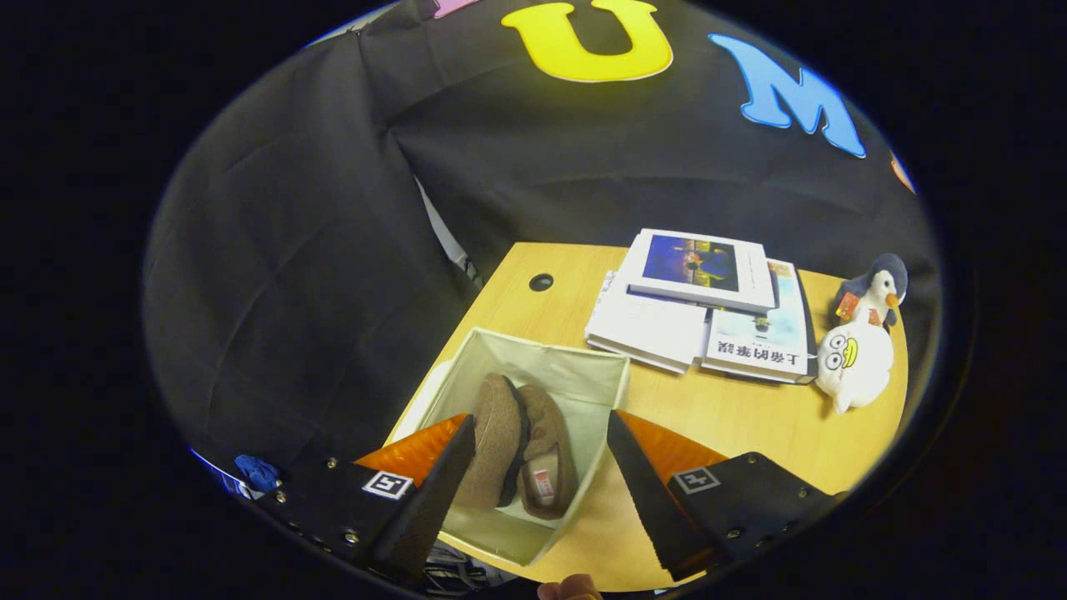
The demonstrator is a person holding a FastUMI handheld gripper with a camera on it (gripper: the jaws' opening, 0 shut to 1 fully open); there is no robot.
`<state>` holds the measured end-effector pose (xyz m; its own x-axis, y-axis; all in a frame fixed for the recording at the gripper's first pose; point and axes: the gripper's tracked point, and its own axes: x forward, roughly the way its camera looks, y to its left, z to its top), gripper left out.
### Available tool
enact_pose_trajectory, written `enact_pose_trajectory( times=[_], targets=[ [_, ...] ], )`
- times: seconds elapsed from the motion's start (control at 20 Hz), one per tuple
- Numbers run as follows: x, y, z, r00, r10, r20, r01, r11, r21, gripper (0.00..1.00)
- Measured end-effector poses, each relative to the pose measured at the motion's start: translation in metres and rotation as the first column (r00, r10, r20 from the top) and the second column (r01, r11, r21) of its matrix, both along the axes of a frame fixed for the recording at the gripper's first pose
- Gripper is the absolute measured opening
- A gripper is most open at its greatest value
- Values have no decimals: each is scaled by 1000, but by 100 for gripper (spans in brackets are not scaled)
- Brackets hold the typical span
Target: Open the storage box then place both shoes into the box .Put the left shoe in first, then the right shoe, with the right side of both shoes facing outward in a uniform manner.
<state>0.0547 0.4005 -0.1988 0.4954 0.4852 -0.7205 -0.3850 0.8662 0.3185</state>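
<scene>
Here the tongs (540,467) hang above the near end of a wooden table (733,417), their two fingers spread wide apart and holding nothing. Between the fingers, and a little below them, sits the storage box (575,375), a pale fabric bin with its top open, standing at the table's near left corner. Inside it lie two brown felt shoes, set side by side on their edges. The left-hand shoe (493,442) shows its flat felt side and is partly covered by the left finger (433,492), while the right-hand shoe (550,458) lies just beside it, touching it, with its opening and a small red-and-white label turned up toward the camera. Whether each is the left or right of the pair cannot be told. The right finger (650,500) stands just outside the box's right wall, over bare table. Beyond the box, a stack of books (700,308) and magazines rests toward the far side of the table, with a small round cable hole (541,282) in the tabletop to their left. At the right of the stack, two plush toys lie against each other: a penguin (875,292) farther back and a white round-eyed figure (854,362) nearer. A fingertip (569,587) of the person peeks in under the tongs.
</scene>
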Motion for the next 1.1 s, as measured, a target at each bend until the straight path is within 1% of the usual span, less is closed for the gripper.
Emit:
enact_pose_trajectory(
  times=[0.1,0.2,0.25,0.35,0.45,0.5,0.65,0.7,0.75,0.8,0.85,0.95,1.05,1.1],
  targets=[
    [2,-17,13,997,-48,64,47,999,16,98],
    [11,-53,39,982,-111,153,106,994,36,98],
    [14,-71,55,967,-143,210,137,990,45,98],
    [21,-107,86,920,-209,331,198,978,66,98],
    [26,-141,120,856,-262,446,246,965,94,98],
    [26,-158,137,816,-289,500,271,956,110,98],
    [18,-202,193,676,-373,635,339,923,182,97],
    [14,-215,204,629,-400,667,369,908,197,97],
    [12,-225,211,593,-411,692,383,900,207,97],
    [7,-227,215,582,-412,701,386,899,208,97],
    [4,-227,215,586,-407,701,378,902,207,97],
    [2,-227,208,611,-389,689,358,913,198,97],
    [5,-233,205,623,-373,688,345,920,186,97],
    [3,-238,205,623,-366,691,342,922,180,97]
  ],
)
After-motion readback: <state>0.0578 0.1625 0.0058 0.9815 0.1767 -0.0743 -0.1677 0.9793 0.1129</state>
